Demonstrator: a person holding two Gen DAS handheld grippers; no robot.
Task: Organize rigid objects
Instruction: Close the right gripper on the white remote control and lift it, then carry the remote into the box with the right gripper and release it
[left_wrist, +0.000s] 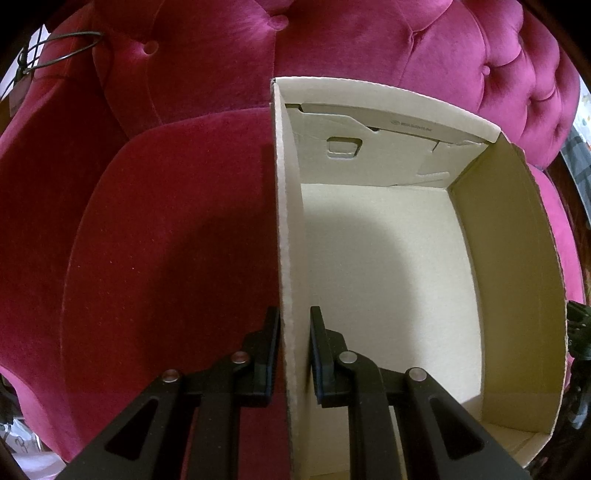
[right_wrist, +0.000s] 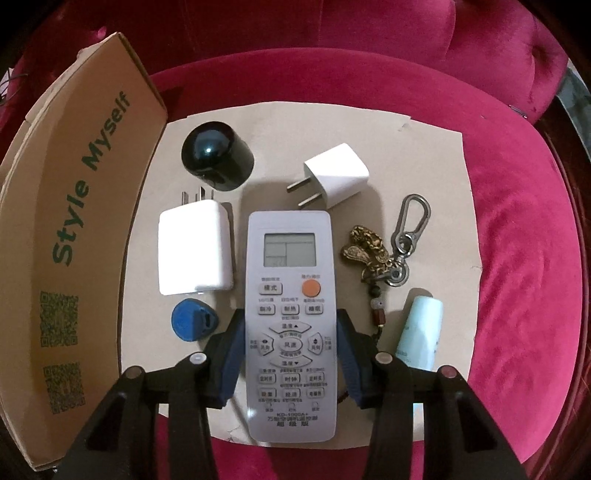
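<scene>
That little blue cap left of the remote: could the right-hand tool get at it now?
Probably not right away. The right gripper has its jaws astride the remote, which fills the gap between them. The blue cap lies uncovered just beside it, so freeing the remote first should open the way.

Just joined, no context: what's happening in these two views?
A person is sorting small items into a cardboard box on a pink sofa. The left gripper is clamped on the box's side wall, steadying it; the box is empty. The right gripper straddles the remote, its pads at the remote's sides. Two chargers, a black cap, a blue cap, a keychain and a small tube lie around it.
</scene>
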